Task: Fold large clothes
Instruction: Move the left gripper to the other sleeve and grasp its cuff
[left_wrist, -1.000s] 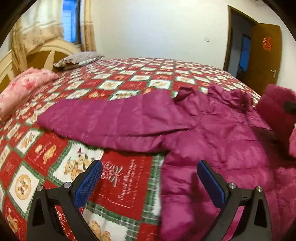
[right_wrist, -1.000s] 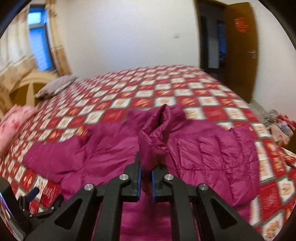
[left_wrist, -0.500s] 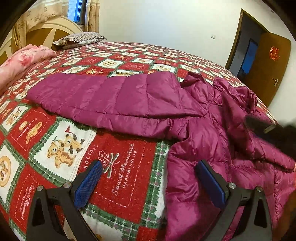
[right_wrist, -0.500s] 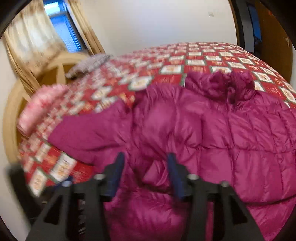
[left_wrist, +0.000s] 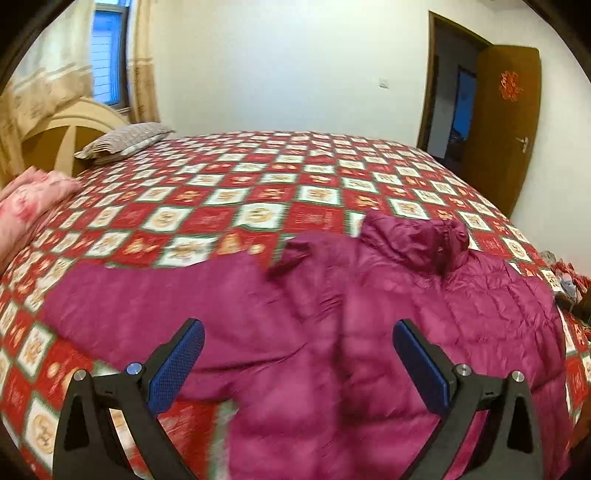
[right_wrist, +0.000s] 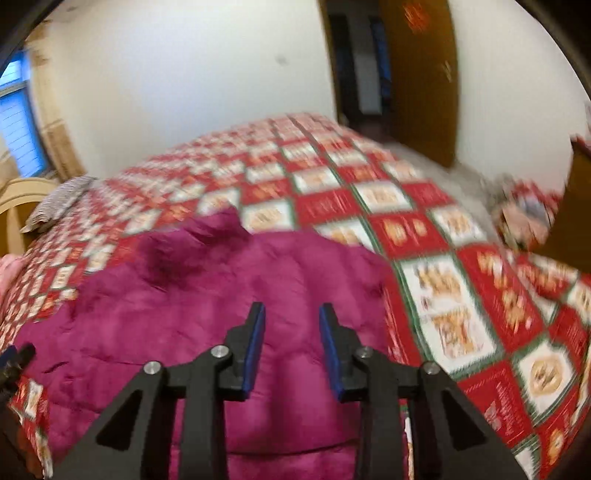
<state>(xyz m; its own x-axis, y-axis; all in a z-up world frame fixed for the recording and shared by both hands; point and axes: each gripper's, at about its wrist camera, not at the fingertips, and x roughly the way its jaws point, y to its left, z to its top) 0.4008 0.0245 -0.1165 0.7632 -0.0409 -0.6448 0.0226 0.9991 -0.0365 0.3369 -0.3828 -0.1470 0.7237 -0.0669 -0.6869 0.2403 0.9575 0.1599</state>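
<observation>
Released from the right gripper (right_wrist: 291, 345), the fold of magenta fabric that it pinched a second ago now lies flat again, and both cameras have swung to show more of the far wall and the doorway. That gripper tilts down over the down jacket (right_wrist: 229, 314), its two blue pads apart with only a narrow gap and closing; the fabric lies below and beyond the pads, and nothing is pressed between them. Past its right finger the red checked bedspread (right_wrist: 436, 284) is bare, and the picture is blurred by motion.

Over on the other side, the left gripper (left_wrist: 297, 360) also angles downward, its fingers (left_wrist: 177, 363) spread wide and holding nothing. Between and beyond them the jacket (left_wrist: 369, 314) spreads across the near part of the bed: one sleeve (left_wrist: 147, 299) stretches out past the left finger, the bunched collar (left_wrist: 424, 243) sits ahead of the right finger, and the quilted body runs off to the right of it. Far beyond the left finger a grey pillow (left_wrist: 122, 142) rests by the headboard.
</observation>
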